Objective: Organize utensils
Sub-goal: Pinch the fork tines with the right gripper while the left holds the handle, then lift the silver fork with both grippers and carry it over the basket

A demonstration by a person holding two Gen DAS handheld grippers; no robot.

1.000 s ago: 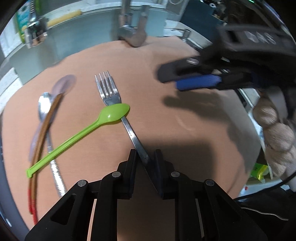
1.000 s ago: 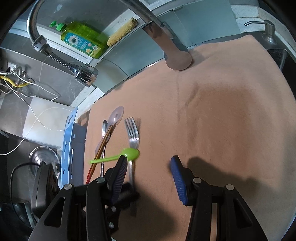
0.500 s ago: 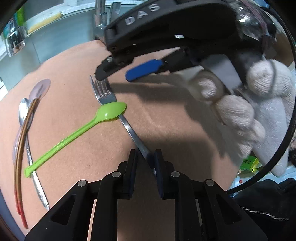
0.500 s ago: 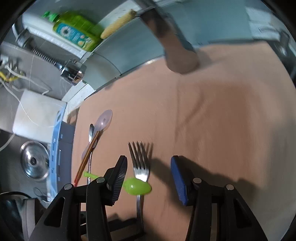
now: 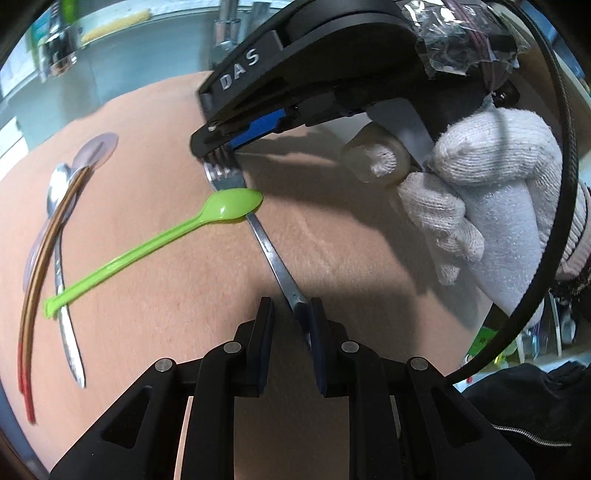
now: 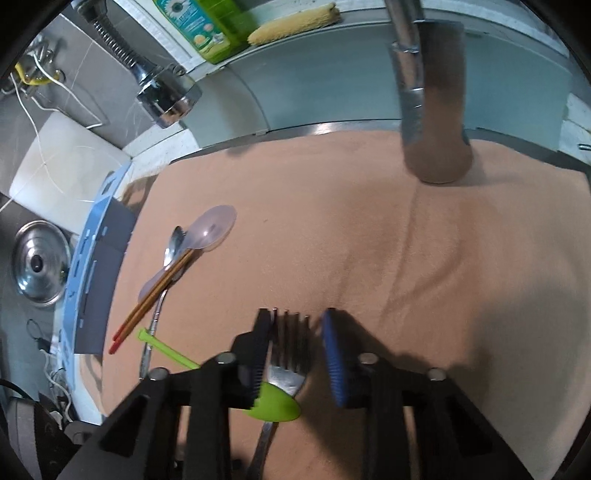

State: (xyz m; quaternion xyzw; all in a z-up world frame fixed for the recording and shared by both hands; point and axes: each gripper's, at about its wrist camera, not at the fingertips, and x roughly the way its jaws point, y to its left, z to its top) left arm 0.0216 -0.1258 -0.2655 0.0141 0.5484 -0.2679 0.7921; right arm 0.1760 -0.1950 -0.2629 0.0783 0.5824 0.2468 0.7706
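We see the surface (image 6: pixel 369 240) covered in a peach cloth, running up to a steel sink edge with a tap base (image 6: pixel 436 122) standing on it. A green soap bottle (image 6: pixel 207 26) and a yellow scrubber (image 6: pixel 291 22) sit on the ledge behind, and a pot lid (image 6: pixel 38 266) lies off the left edge.

Our right claw (image 6: pixel 291 332), held in a white knitted glove (image 5: pixel 476 206), comes down over the tines of the metal fork (image 5: pixel 273 258). Its jaws have just been closing, with the fork head between them; from its own camera we still see slim gaps on both sides of the tines, so the pads are not pressing yet.

Our left claw (image 5: pixel 291 321) is nearly closed around the fork's handle end, the handle lying against the right pad; we cannot tell whether both pads truly pinch it.

The fork lies flat on the cloth, and the green plastic spoon (image 5: pixel 155 243) lies across its neck, bowl resting on the metal.

Left of these, well apart, a clear plastic spoon (image 6: pixel 207 232), a metal spoon (image 5: pixel 61 258) and a pair of red-tipped chopsticks (image 5: pixel 40 266) lie overlapping in a bundle
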